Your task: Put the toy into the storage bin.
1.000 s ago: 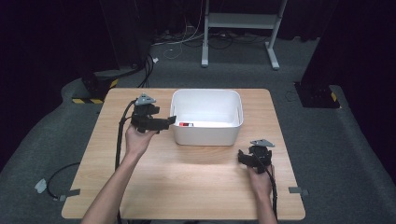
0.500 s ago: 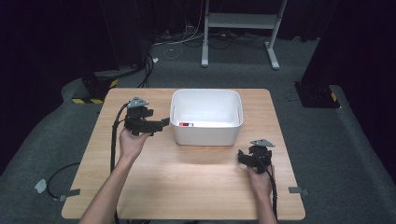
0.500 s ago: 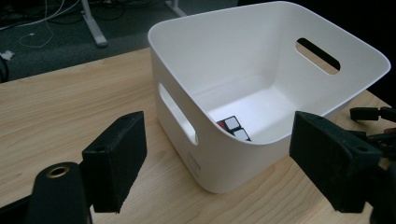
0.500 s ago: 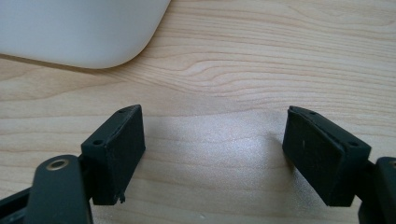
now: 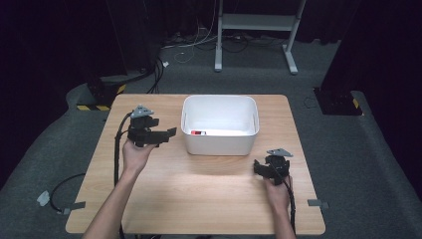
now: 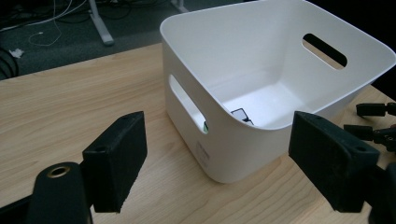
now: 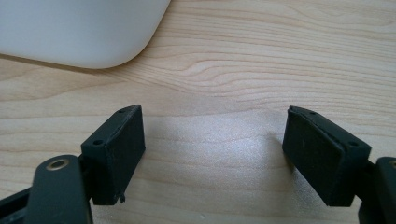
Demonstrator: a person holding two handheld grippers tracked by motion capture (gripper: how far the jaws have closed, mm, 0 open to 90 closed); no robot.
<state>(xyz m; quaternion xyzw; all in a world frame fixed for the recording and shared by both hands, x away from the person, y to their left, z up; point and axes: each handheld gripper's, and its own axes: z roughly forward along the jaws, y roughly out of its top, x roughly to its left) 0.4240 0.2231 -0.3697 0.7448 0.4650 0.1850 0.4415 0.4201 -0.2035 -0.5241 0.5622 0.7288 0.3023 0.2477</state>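
A white plastic bin [image 5: 220,125] with handle slots stands on the far middle of the wooden table [image 5: 199,189]. Inside it lies a small object with a red end [image 5: 198,133], seen as a dark-edged card [image 6: 242,115] on the bin floor. My left gripper [image 5: 168,133] is held open in the air just left of the bin [image 6: 261,88], its jaws wide apart with nothing between them [image 6: 217,163]. My right gripper [image 5: 260,167] rests low over the table near the bin's front right corner [image 7: 79,32], open and empty [image 7: 212,149].
The table's near half is bare wood. Cables trail from both grippers over the table edges. Beyond the far edge stand a white metal stand frame [image 5: 256,22], loose cables on grey floor and a yellow-black striped base [image 5: 99,97].
My left gripper has drawn back to the left, away from the bin's left wall. The right gripper has stayed in place.
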